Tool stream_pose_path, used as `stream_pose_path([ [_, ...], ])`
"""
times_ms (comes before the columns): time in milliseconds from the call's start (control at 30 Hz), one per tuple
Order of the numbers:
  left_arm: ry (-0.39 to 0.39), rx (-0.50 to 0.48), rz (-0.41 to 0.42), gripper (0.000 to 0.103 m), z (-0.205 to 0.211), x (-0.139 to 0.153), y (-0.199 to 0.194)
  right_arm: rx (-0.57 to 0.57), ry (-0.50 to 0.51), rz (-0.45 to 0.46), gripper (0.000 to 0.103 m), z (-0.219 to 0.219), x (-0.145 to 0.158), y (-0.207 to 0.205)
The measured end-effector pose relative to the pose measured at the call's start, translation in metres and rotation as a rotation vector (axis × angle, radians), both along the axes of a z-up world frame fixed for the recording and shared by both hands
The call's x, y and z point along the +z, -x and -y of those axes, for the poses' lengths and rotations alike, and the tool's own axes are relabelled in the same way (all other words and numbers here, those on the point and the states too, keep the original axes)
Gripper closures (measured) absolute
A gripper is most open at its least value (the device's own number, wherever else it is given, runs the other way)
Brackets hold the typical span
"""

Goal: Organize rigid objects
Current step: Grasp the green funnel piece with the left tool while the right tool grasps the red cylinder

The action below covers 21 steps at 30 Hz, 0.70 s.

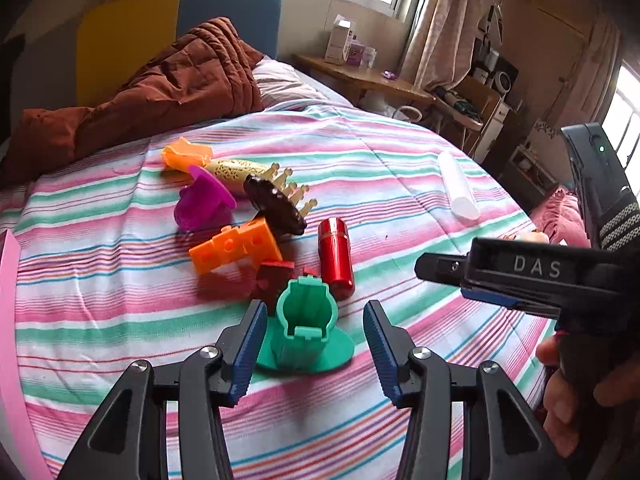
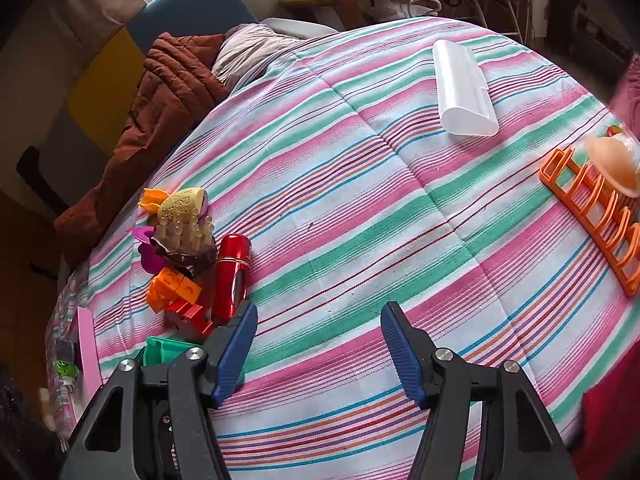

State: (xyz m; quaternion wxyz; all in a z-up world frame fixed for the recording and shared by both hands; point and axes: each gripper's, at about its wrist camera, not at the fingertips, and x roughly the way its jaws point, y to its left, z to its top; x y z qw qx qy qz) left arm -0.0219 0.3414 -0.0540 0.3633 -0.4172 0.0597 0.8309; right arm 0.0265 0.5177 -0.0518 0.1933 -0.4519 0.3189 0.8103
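Observation:
My left gripper (image 1: 315, 314) is open, its blue pads either side of a green plastic piece (image 1: 304, 328) that stands on the striped bedspread (image 1: 400, 184); neither pad presses on it. Just beyond lie a dark red brick (image 1: 274, 276), a red cylinder (image 1: 336, 256), an orange block (image 1: 234, 248), a purple piece (image 1: 202, 204) and a cream brush (image 1: 240, 170). My right gripper (image 2: 320, 336) is open over bare bedspread, with the red cylinder (image 2: 234, 276) and the green piece (image 2: 164, 350) to its left. In the left wrist view the right gripper (image 1: 448, 280) shows side-on at the right.
A white case (image 2: 464, 88) lies far back on the bed. An orange rack (image 2: 592, 208) with a peach dome (image 2: 612, 164) on it sits at the right edge. A pink tray (image 2: 86, 352) is at the left edge. A brown quilt (image 1: 160, 88) is heaped at the bed's head.

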Motion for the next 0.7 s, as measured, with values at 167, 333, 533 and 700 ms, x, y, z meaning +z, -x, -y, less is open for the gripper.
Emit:
stream_pose_path([
  [167,0.008,-0.018,-0.017,0.071,0.003,-0.004,0.0,0.024,-0.002,0.001,0.038,0.004,-0.003,0.004],
  [333,0.009,-0.037,-0.028,0.073,0.024,0.003,-0.009,0.046,0.012,-0.016,0.038,0.007,-0.007,0.008],
  [533,0.019,0.0,-0.019,0.073,0.06,0.006,-0.015,0.081,-0.008,-0.055,0.04,0.019,-0.007,0.015],
  [700,-0.014,0.024,0.0,0.073,0.081,0.008,-0.02,0.108,0.002,-0.07,0.043,0.029,-0.006,0.03],
])
